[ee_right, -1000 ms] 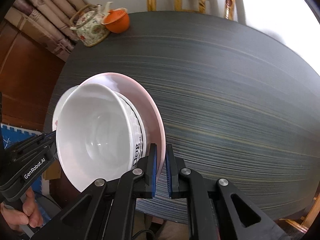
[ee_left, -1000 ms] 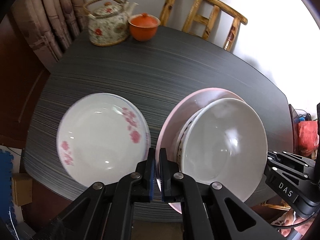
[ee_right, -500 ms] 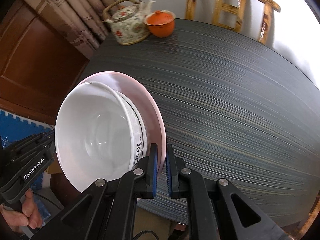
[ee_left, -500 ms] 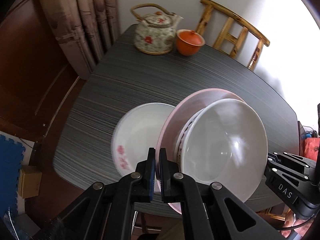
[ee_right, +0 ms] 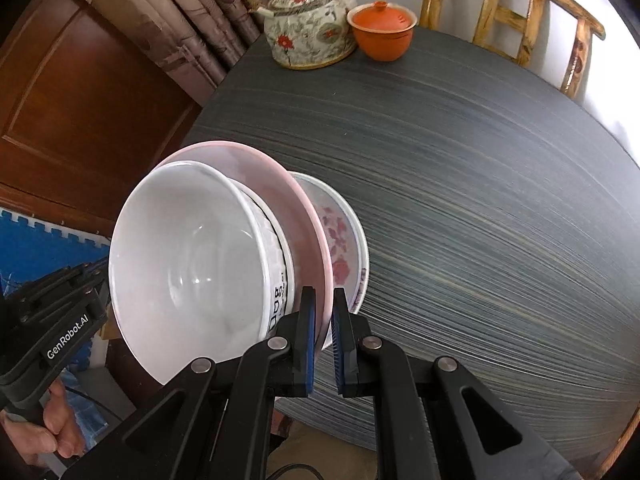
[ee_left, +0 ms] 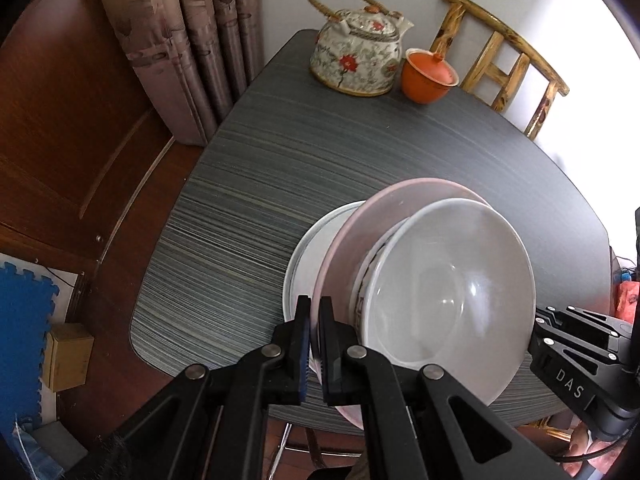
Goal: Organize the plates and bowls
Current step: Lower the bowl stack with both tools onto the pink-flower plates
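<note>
Pink plate (ee_left: 362, 240) carries two nested bowls, a plain white bowl (ee_left: 452, 292) on top and a bowl with dark lettering (ee_right: 276, 304) under it, and the whole stack hangs above the dark striped table (ee_left: 320, 140). Change over the last second: the flowered plate (ee_right: 340, 236), which earlier lay clear to the left of the pink plate in the left wrist view, now sits almost wholly under it, only its left rim showing there and its red-blossom edge showing in the right wrist view. Reading: the carried stack has been brought over the flowered plate, so lowering and setting down looks like the next step; whether the two plates touch yet cannot be told. Left gripper (ee_left: 314, 346) is clamped on the pink plate's near-left rim, blue pads either side of the edge. Right gripper (ee_right: 322, 342) is likewise pinched on the pink plate's opposite rim. Relative to the pink plate, each gripper's body shows at the far side in the other's view. Beyond the pink plate, at the table's far edge, stand a floral teapot (ee_left: 358, 56) and an orange lidded cup (ee_left: 428, 76), touching or nearly so, with a wooden chair (ee_left: 500, 52) behind.
</note>
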